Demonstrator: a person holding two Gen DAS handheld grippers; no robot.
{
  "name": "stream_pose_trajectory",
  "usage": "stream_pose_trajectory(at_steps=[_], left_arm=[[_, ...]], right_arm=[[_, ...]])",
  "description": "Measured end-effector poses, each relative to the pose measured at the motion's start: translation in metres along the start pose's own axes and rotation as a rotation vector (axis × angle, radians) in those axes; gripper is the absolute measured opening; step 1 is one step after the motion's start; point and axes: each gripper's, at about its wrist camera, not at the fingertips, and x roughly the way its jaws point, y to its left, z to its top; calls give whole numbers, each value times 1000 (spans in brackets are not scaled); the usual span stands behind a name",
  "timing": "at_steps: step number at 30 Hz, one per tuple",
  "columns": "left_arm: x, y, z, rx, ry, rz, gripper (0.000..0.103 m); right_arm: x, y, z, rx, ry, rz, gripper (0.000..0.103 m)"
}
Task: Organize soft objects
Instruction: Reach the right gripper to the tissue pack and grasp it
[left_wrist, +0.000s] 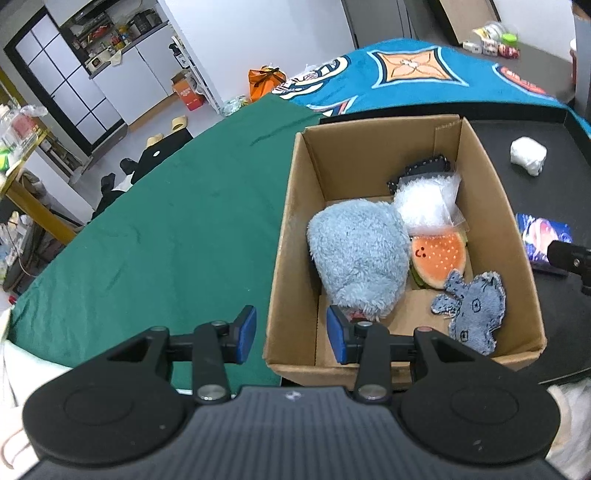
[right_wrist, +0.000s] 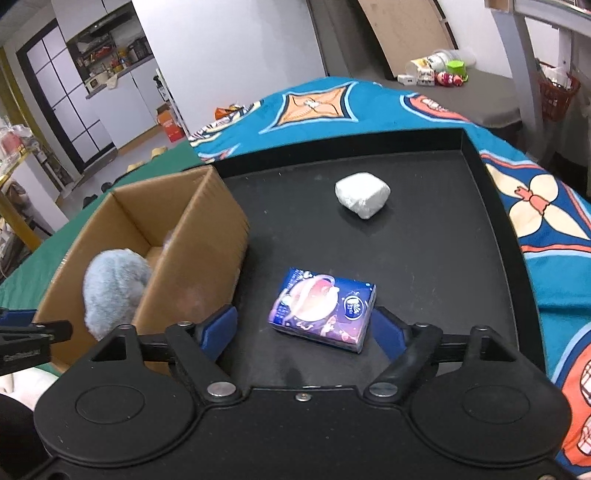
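Observation:
A cardboard box (left_wrist: 291, 206) holds a fluffy light-blue plush (left_wrist: 358, 258), a watermelon-slice plush (left_wrist: 439, 258), a denim animal (left_wrist: 472, 314), a white bagged puff (left_wrist: 424, 203) and a dark cloth (left_wrist: 424, 168). My left gripper (left_wrist: 291, 334) is open and empty, its jaws straddling the box's near left wall. My right gripper (right_wrist: 306, 332) is open, its jaws on either side of a blue tissue pack (right_wrist: 321, 308) lying on the black tray (right_wrist: 443, 277). A white wrapped bundle (right_wrist: 362, 194) lies farther back on the tray. The box (right_wrist: 199, 258) and blue plush (right_wrist: 114, 288) also show at the left of the right wrist view.
A green cloth (left_wrist: 166, 240) covers the table left of the box. A teal patterned blanket (right_wrist: 554, 229) lies behind and right of the tray. The tray has a raised rim (right_wrist: 491, 184). Small items (right_wrist: 439, 74) sit on a far grey surface.

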Motion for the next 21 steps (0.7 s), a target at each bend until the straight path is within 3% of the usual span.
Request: stream_pose_trajectory(at_steps=[11,16,21], left_arm=[[16,-12,5,46,64,38,41],[23,-16,9,59,85,48,51],[25,-17,9,63,96,58,53]], right_arm=[[30,-12,-4,-1,4,-37,96],[39,-12,-3,-1,-9,-17,101],[49,-6,-6,-30,4,-11,101]])
